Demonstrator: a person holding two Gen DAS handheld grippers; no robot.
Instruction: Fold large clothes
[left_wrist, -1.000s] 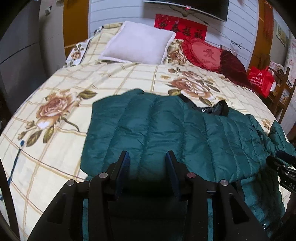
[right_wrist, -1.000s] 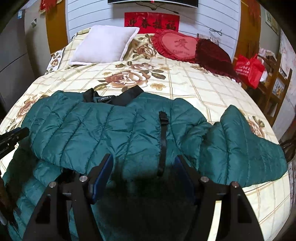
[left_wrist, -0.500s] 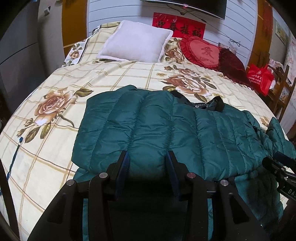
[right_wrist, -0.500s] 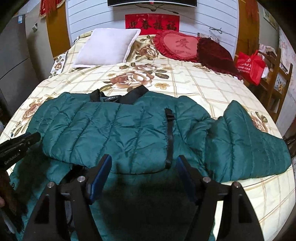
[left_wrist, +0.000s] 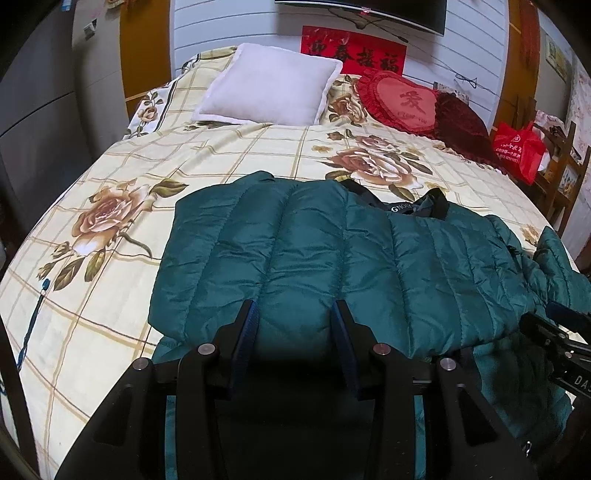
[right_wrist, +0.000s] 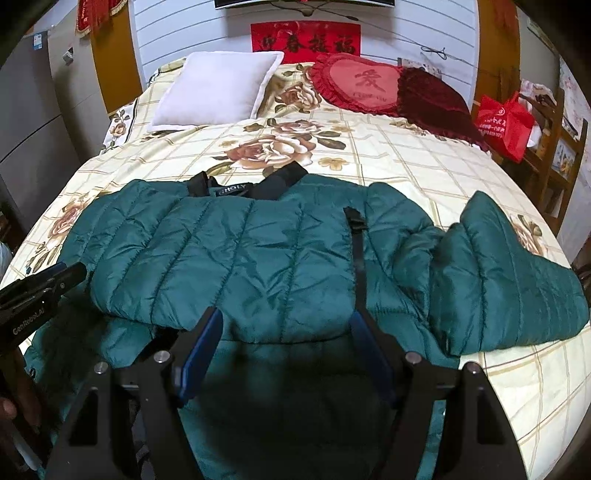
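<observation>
Nearest us, our left gripper (left_wrist: 295, 314) hangs with its jaws narrowly apart and our right gripper (right_wrist: 286, 321) with its jaws wide, neither gripping. Just beyond lies the green quilted jacket (right_wrist: 258, 254), partly folded on the floral bedspread (left_wrist: 229, 155). Farther back rest a white pillow (left_wrist: 269, 90) and a red heart cushion (right_wrist: 364, 83).
</observation>
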